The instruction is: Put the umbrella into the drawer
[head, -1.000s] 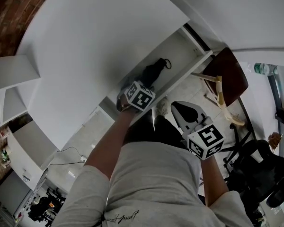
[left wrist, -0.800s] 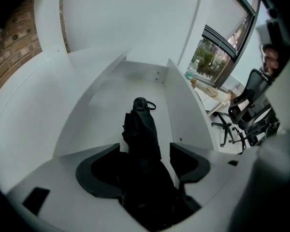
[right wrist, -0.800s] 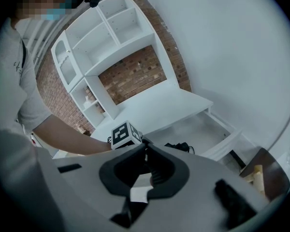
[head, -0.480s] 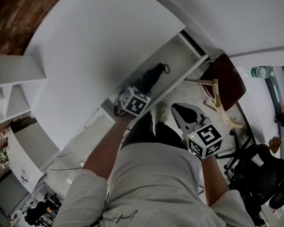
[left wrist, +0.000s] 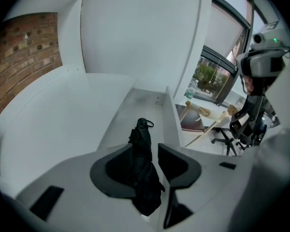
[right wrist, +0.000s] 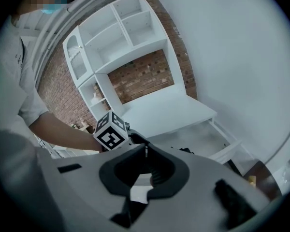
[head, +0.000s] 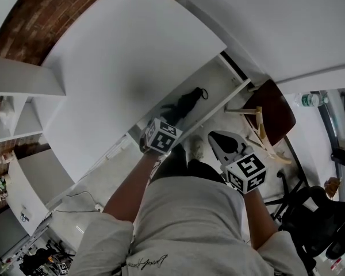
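The black folded umbrella (head: 187, 101) lies lengthwise inside the open white drawer (head: 221, 73), strap loop at its far end. My left gripper (head: 154, 126) hangs above the drawer's near end, clear of the umbrella. In the left gripper view the umbrella (left wrist: 144, 153) shows below through the gap of the left gripper (left wrist: 145, 148), whose jaws are closing with nothing gripped; the drawer wall (left wrist: 170, 124) runs along its right. My right gripper (head: 214, 137) is held by the person's waist, outside the drawer. The right gripper (right wrist: 145, 151) has its tips together and holds nothing.
The drawer sticks out from under a white desk top (head: 121, 68). A wooden chair with a dark seat (head: 273, 105) stands just past the drawer's front. A black office chair (head: 316, 211) is at lower right. White shelving (right wrist: 116, 28) stands against a brick wall.
My left gripper has lifted up and back from the drawer, away from the umbrella, which stays lying there. The right gripper has barely shifted.
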Demonstrator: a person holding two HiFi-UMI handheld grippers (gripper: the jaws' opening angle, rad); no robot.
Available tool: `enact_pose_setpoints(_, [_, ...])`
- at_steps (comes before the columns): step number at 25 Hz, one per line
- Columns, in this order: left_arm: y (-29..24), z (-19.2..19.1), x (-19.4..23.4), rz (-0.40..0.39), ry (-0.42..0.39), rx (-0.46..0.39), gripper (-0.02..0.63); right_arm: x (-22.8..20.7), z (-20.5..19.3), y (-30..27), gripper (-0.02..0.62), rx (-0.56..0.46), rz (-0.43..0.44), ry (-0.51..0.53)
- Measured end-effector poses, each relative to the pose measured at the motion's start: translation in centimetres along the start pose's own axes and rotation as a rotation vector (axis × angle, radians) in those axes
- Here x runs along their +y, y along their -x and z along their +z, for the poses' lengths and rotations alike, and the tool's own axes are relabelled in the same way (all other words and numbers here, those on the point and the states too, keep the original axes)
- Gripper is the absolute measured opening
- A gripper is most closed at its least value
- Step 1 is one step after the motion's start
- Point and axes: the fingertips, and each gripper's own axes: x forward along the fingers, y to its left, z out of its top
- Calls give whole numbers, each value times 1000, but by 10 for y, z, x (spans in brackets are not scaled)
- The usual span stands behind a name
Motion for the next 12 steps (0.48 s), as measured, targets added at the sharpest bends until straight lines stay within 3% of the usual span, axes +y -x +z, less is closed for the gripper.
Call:
enact_pose_setpoints(5, [32, 14, -7, 6, 12, -89, 90, 6, 8, 1, 31, -10, 1, 29])
enact_pose_setpoints(12, [83, 47, -16, 21, 33, -224, 37, 11, 28, 6, 31, -33, -4, 71])
